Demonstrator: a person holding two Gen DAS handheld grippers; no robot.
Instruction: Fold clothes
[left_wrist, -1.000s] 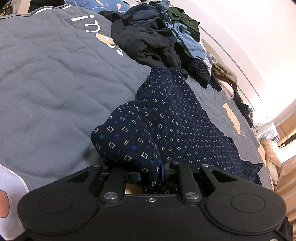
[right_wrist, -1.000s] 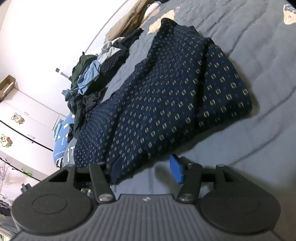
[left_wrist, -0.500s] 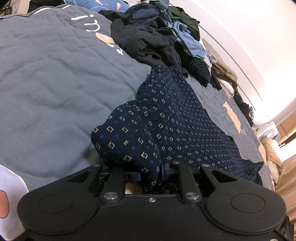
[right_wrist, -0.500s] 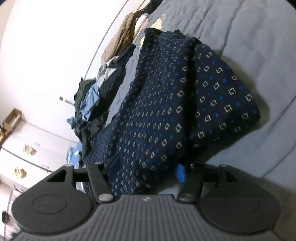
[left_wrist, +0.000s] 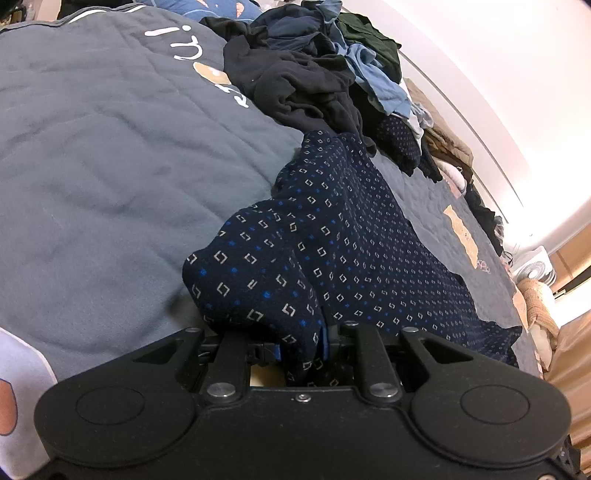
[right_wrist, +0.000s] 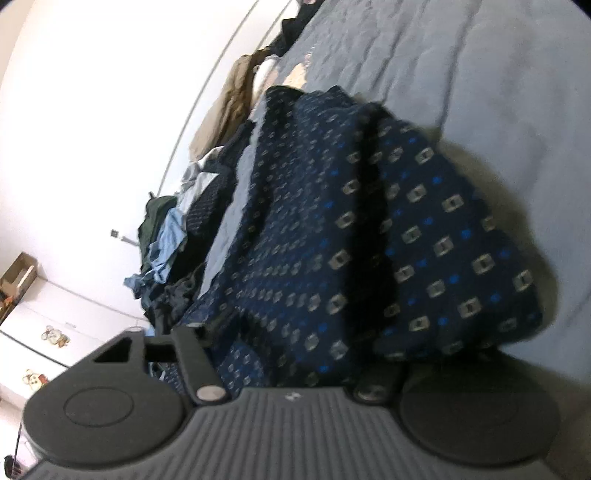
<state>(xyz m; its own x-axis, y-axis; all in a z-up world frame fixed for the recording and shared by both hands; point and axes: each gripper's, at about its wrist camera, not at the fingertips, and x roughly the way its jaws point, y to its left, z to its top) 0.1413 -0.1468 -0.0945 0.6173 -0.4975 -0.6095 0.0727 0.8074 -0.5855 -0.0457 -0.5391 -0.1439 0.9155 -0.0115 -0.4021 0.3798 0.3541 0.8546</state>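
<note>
The fingers of the left gripper (left_wrist: 301, 347) are clenched on a bunched edge of the navy patterned garment (left_wrist: 332, 251), low in the frame centre. The fingers of the right gripper (right_wrist: 291, 369) are closing, with the same garment (right_wrist: 369, 240) between them; whether they already press it I cannot tell. The garment lies stretched on the grey bed cover (left_wrist: 110, 147), below a pile of clothes (left_wrist: 314, 66) at upper centre.
</note>
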